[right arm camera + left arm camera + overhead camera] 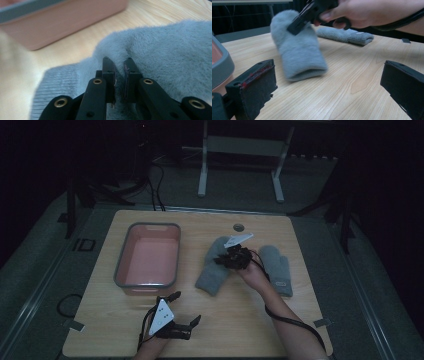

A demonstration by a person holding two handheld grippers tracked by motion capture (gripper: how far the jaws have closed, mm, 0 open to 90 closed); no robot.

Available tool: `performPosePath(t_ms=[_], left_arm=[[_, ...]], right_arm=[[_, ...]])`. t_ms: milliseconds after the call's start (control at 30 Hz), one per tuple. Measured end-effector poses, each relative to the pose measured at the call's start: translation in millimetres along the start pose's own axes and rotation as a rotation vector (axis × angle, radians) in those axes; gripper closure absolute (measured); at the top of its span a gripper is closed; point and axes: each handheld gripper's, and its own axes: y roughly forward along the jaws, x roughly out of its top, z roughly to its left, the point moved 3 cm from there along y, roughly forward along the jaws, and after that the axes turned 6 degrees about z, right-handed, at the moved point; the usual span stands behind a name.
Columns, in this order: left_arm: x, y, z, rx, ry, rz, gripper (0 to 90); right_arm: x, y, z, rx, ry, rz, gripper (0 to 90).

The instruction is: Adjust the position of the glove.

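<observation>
Two grey mittens lie on the worktop (250, 320), beside one pink tub (148, 255). The right tongs (226, 258) pinch the fuzzy left mitten (214, 270); the other mitten (277, 265) lies apart. The left tongs (186, 309) stand wide, holding nothing.

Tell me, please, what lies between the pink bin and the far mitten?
The near mitten, with the right claw pinching its fleece; the high view shows it between bin and far mitten.

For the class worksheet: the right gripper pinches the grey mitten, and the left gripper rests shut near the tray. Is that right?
One detail is wrong: the left gripper is open, its jaws wide apart in the left gripper view. The right gripper does pinch the grey mitten; the tray is nearby.
</observation>
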Motion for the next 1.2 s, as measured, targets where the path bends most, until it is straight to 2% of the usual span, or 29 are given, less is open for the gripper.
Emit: performPosePath(t_ms=[100,267,467,500,633,767,933,1000,1100,1200], left_arm=[[0.0,-0.1,0.1,0.001,0.0,-0.001,0.5],[0.0,0.0,0.1,0.002,-0.004,-0.003,0.5],[0.0,0.0,0.3,0.004,-0.004,-0.003,0.5],[0.0,0.0,0.4,0.004,-0.005,-0.003,0.5],[0.0,-0.1,0.4,0.004,-0.004,-0.003,0.5],[0.0,-0.1,0.3,0.003,-0.003,-0.002,0.5],[0.0,-0.2,0.7,0.001,-0.007,-0.002,0.5],[-0.1,-0.2,0.5,0.0,-0.004,-0.003,0.5],[-0.1,-0.3,0.2,-0.002,-0.006,-0.007,0.5],[-0.1,-0.3,0.2,-0.001,-0.007,-0.007,0.5]], right_arm=[[-4.6,-14.6,6.6,0.028,-0.041,-0.003,82.6],[-16.5,-39.2,20.7,0.109,-0.114,0.015,82.6],[-29.7,-56.2,31.1,0.172,-0.172,0.042,82.6],[-32.0,-57.2,33.0,0.196,-0.19,0.049,82.5],[-38.7,-53.9,35.6,0.249,-0.227,0.064,82.4],[-43.9,-45.8,32.5,0.256,-0.239,0.1,82.3],[-59.4,-13.2,14.3,0.246,-0.227,0.271,80.9],[-60.9,-8.5,8.7,0.263,-0.195,0.269,76.8],[-62.1,-6.5,3.1,0.271,-0.168,0.269,62.7],[-63.5,-5.8,2.0,0.279,-0.167,0.269,53.6]])
